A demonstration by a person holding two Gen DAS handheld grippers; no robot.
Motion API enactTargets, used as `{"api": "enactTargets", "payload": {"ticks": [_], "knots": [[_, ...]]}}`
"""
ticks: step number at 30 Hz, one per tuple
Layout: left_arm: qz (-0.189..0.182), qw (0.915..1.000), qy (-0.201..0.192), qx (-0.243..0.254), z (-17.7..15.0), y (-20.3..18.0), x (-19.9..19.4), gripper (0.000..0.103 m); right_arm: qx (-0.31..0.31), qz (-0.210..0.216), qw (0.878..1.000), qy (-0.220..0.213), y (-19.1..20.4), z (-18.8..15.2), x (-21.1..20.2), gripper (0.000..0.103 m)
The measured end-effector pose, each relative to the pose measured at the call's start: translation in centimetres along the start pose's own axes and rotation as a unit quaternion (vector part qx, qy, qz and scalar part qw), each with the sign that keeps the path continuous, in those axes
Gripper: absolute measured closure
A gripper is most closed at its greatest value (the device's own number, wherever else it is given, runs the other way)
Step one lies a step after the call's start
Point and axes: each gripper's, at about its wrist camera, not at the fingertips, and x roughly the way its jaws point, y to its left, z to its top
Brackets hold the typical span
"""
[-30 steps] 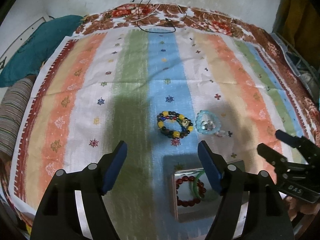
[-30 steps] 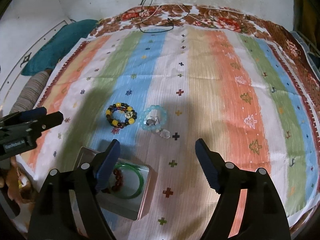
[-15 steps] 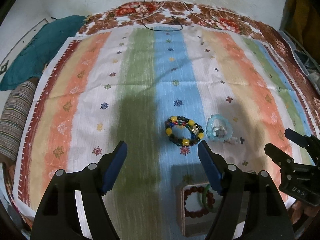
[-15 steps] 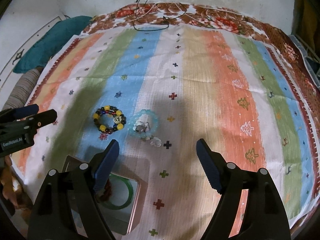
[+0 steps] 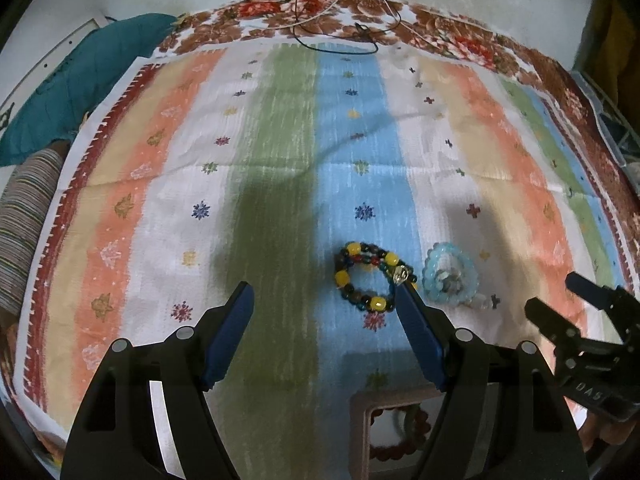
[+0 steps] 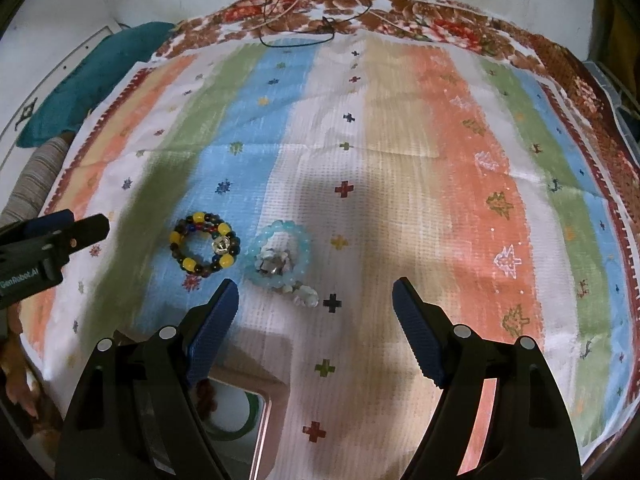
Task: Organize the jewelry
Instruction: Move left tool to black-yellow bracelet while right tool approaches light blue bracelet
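Both tongs released, jaws spread wide, nothing held: left gripper (image 5: 324, 306), right gripper (image 6: 314, 300). Multicolour bead bracelet (image 6: 204, 244) lies flat on the blue stripe of the striped cloth (image 6: 440, 160), at 11 o'clock from the right gripper; pale blue bead bracelet (image 6: 278, 258) sits just beside it at 3 o'clock, a small cluster of clear pieces touching its near edge. Metal box (image 6: 248, 412) at 6 o'clock already holds a green bangle and red beads. Judged light, limp on their cord, beads hard and slick; best pinched across one side of the ring, not a single bead.
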Motion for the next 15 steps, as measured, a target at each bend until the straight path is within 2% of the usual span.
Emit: {"api": "enactTargets", "payload": {"ticks": [15], "knots": [[0.010, 0.9994, 0.032, 0.003, 0.7, -0.1, 3.6, 0.030, 0.008, -0.009, 1.000, 0.023, -0.3, 1.2, 2.7, 0.024]]}}
